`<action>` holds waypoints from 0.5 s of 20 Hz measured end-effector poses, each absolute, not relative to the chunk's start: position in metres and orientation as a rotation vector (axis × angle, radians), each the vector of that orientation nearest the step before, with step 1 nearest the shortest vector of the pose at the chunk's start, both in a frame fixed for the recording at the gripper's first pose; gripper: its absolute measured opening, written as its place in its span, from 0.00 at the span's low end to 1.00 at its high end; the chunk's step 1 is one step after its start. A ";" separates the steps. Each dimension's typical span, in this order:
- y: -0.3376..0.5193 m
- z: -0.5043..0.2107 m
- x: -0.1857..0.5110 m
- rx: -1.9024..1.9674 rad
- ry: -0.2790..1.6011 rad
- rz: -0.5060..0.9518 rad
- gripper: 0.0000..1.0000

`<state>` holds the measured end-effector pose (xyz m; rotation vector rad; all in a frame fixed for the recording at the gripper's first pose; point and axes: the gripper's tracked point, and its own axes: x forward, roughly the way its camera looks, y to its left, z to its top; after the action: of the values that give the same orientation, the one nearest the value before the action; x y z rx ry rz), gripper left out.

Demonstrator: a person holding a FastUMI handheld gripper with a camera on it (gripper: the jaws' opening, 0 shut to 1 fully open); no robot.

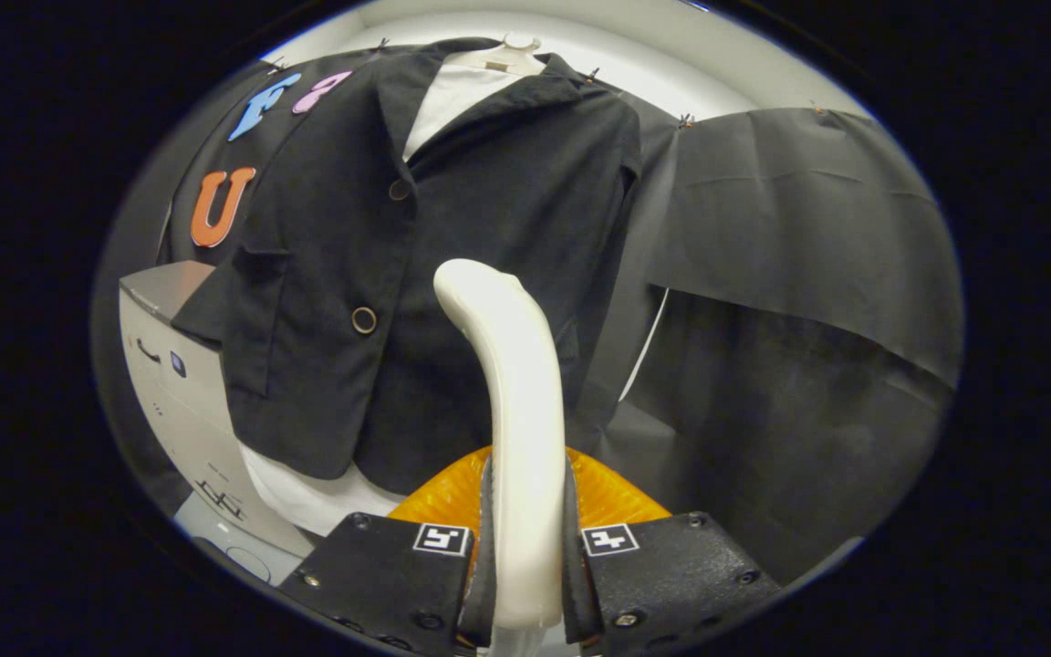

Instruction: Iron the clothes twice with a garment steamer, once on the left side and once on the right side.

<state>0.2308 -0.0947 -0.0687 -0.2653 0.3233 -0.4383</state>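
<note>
Clenched on the steamer: gripper, both fingers pressed against the pale handle from left and right. Handle upright between the fingers, then curved up and toward the left, rounded tip in front of the jacket. Orange translucent part of the steamer just behind the fingers, low down, spread to both sides of the handle. Beyond the fingers, a dark jacket on a pale hanger, front toward the camera, collar open. Two round buttons down the front, one above the other, left of the handle. Flap pocket on the jacket's left part. White shirt under the jacket, seen at the neck and again below the hem, near the left finger. Steamer tip over the jacket's lower right half, whether touching the cloth or just near it could not be told. Left of the jacket, a grey box-like machine, partly covered by the sleeve. Behind and to the right, black cloth wall, one sheet folded over another, pinned by small clips along the top. Above the cloth, a pale band of wall.
</note>
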 end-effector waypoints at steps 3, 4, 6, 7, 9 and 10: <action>-0.086 -0.077 0.229 -0.277 0.335 -0.427 0.32; -0.083 -0.082 0.228 -0.279 0.344 -0.422 0.32; -0.081 -0.094 0.225 -0.284 0.368 -0.419 0.32; -0.080 -0.100 0.224 -0.286 0.385 -0.419 0.32; -0.079 -0.099 0.230 -0.282 0.421 -0.420 0.32; -0.079 -0.103 0.229 -0.284 0.430 -0.426 0.32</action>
<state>0.2291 -0.0791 -0.1026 -0.2842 0.4297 -0.4259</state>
